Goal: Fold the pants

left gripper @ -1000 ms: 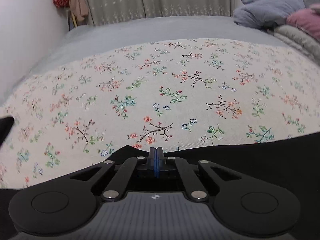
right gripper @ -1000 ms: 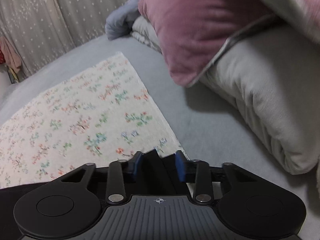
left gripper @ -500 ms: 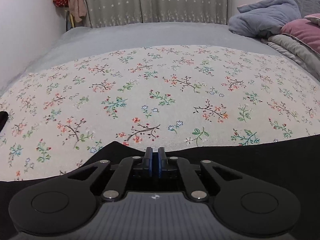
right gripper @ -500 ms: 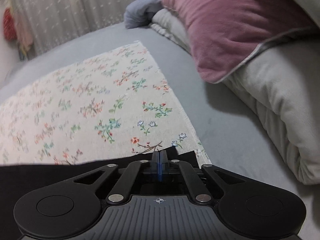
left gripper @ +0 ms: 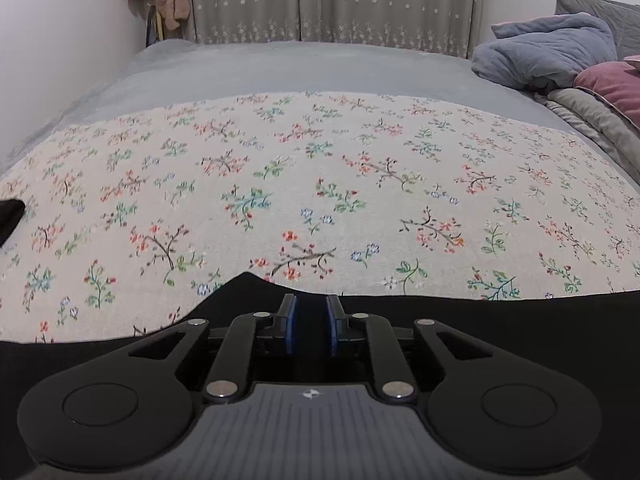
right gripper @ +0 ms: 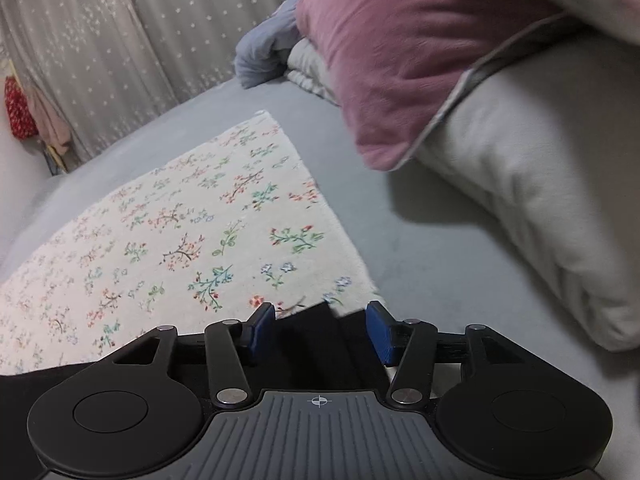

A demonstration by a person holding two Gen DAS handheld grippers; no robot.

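The black pants (left gripper: 520,320) lie along the near edge of the floral cloth (left gripper: 320,184) on the bed. In the left wrist view my left gripper (left gripper: 311,320) is open, its blue pads a little apart over the pants' edge. A black piece of the pants (left gripper: 10,214) shows at the far left. In the right wrist view my right gripper (right gripper: 320,326) is wide open, with a corner of the black pants (right gripper: 308,332) lying between its fingers at the floral cloth's (right gripper: 180,240) right edge.
A grey bedsheet (left gripper: 300,64) lies under the cloth. A pink pillow (right gripper: 400,48) and a pale folded duvet (right gripper: 540,184) are stacked on the right, with a blue-grey blanket (left gripper: 548,48) behind. Curtains (left gripper: 336,0) and a white wall (left gripper: 60,40) bound the bed.
Both grippers were shut on the pants' edge half a second ago. Both have opened and let go, and the pants lie on the cloth.
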